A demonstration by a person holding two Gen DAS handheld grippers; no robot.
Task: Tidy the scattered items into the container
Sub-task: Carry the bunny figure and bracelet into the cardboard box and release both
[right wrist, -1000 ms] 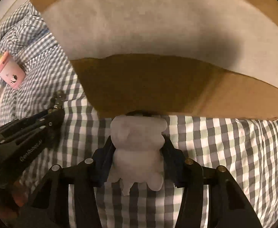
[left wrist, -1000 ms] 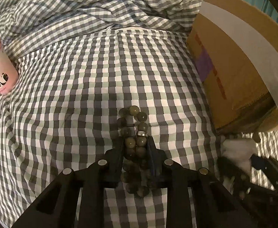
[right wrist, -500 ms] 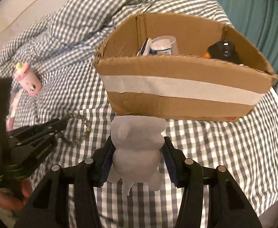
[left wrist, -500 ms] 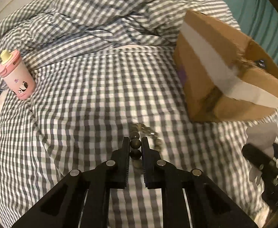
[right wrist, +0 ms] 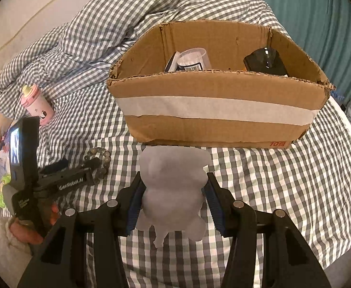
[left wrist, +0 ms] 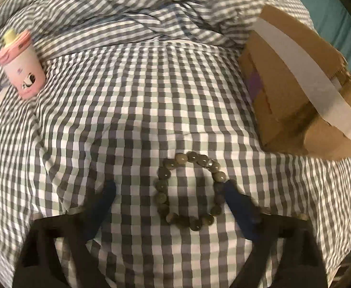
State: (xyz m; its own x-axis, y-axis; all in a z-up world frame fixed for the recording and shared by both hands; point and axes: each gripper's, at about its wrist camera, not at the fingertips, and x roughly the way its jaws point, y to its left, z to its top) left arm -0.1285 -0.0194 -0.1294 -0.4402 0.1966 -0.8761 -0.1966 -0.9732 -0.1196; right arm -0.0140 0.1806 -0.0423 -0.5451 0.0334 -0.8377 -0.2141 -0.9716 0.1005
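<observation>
Right wrist view shows our right gripper (right wrist: 173, 192) squeezing a soft gray toy bear (right wrist: 173, 187) between its two blue pads. We hold the bear in the air in front of the cardboard box (right wrist: 213, 110), which sits on the checked bed cover (right wrist: 283, 180). The bear's long side runs from its head, which points away from us at the box, to its little legs, which point back at us.

We think the next job is to drop the bear in the box. To do it well, we should lift it higher than the near wall, bring it over the open top, and let go only when it is past the rim. A clear cup (right wrist: 194, 60) and a black thing (right wrist: 264, 62) are already inside, so the gap between them looks like a good spot.

Left wrist view shows our left gripper (left wrist: 170, 192) with its fingers spread wide, holding nothing. A bead bracelet (left wrist: 190, 189) lies flat between them. A pink cup (left wrist: 22, 69) waits far off.
</observation>
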